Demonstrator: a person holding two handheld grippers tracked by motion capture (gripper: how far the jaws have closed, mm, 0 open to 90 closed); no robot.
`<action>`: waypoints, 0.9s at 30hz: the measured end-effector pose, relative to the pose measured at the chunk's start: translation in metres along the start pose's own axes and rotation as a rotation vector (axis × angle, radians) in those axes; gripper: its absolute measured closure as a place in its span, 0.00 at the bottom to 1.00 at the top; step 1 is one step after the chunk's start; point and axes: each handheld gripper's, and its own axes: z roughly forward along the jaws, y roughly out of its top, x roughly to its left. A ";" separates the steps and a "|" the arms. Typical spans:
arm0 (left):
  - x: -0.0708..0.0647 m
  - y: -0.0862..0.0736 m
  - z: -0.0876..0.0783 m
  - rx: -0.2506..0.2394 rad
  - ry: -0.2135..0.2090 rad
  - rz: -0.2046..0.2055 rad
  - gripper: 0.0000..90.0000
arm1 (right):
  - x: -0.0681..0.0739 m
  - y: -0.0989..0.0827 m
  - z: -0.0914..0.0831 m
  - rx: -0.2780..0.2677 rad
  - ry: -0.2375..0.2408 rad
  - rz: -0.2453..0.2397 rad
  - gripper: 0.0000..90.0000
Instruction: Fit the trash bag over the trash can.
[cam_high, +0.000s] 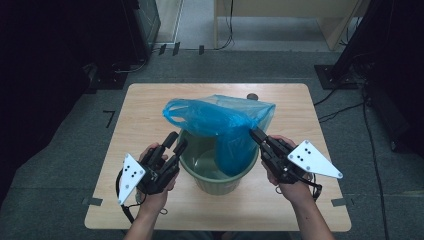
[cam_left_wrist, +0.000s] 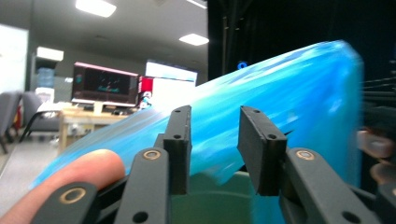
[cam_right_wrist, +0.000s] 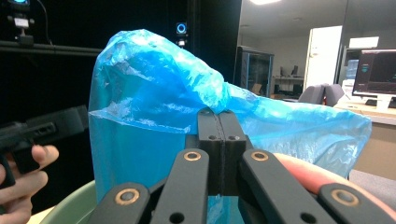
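Blue bag (cam_high: 225, 120) sits mid-frame, lower end inside green bin (cam_high: 200, 162), rim not lined yet. Right gripper (cam_high: 256, 136) is pinched tight on the bag edge. Left gripper (cam_high: 179, 141) is partly open, empty, at the bin's left rim.

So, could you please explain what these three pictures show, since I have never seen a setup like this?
A person holds a hand-held two-jaw tool in each hand. One picture looks down on the light wooden table; the other two come from cameras riding on each tool. On the table stands a round green plastic bucket with a thin blue plastic bag partly inside. The right gripper is shut, pinching the bag's edge. The left gripper is open at the bucket's rim, the bag just beyond its jaws.
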 end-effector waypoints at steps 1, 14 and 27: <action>0.004 -0.002 0.000 0.015 -0.002 -0.013 0.67 | -0.001 0.000 -0.001 -0.006 -0.004 0.002 1.00; 0.040 -0.009 0.009 0.033 0.196 -0.084 0.57 | -0.004 0.004 -0.013 -0.058 0.050 0.003 1.00; 0.068 -0.013 0.028 0.167 0.379 -0.237 0.57 | -0.006 0.002 -0.017 -0.072 0.081 0.014 1.00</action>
